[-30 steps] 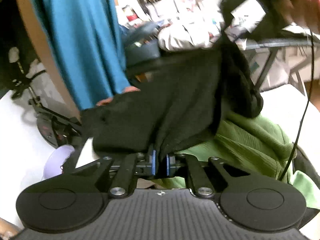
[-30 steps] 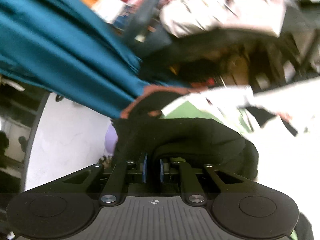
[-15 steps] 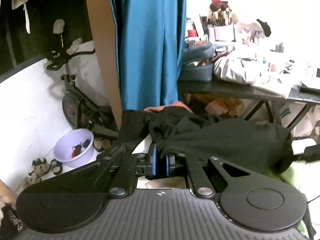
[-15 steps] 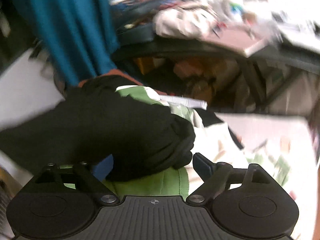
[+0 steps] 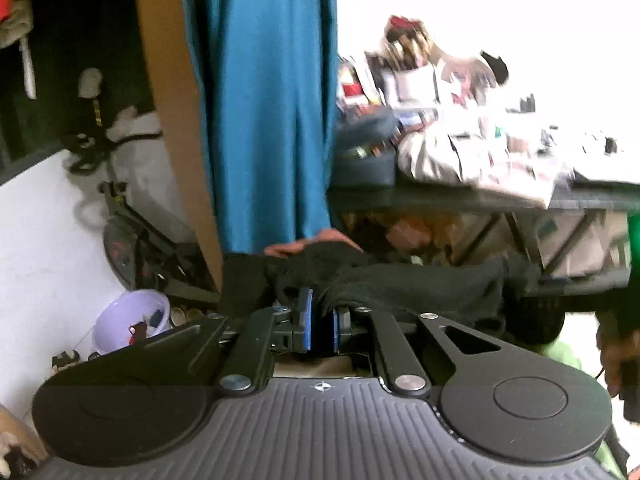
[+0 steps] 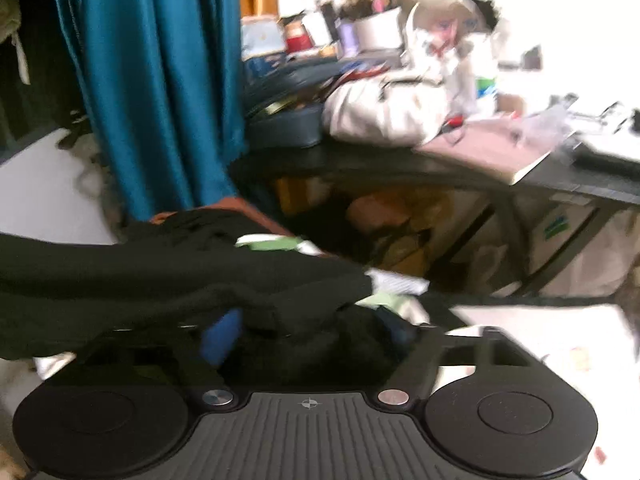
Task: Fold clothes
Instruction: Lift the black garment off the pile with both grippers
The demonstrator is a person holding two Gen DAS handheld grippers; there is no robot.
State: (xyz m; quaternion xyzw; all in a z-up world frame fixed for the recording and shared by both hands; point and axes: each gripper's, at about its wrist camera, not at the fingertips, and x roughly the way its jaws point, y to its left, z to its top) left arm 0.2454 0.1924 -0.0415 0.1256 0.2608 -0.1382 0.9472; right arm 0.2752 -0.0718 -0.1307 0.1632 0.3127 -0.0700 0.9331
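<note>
Clearly early on, the black garment hangs unfolded between both grippers above a green garment, left gripper fingers easing apart yet pinching it, right gripper fingers closing around its bunched edge.

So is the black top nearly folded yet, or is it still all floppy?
Not folded yet. Nothing looks finished: no neat stack shows. In hand: the left gripper has a bunched edge of the black garment between its jaws, which are opening, and the right gripper is closing its jaws on another part of it. It hangs stretched between them. Left to do: lay it flat, fold it, then the green garment underneath.
</note>
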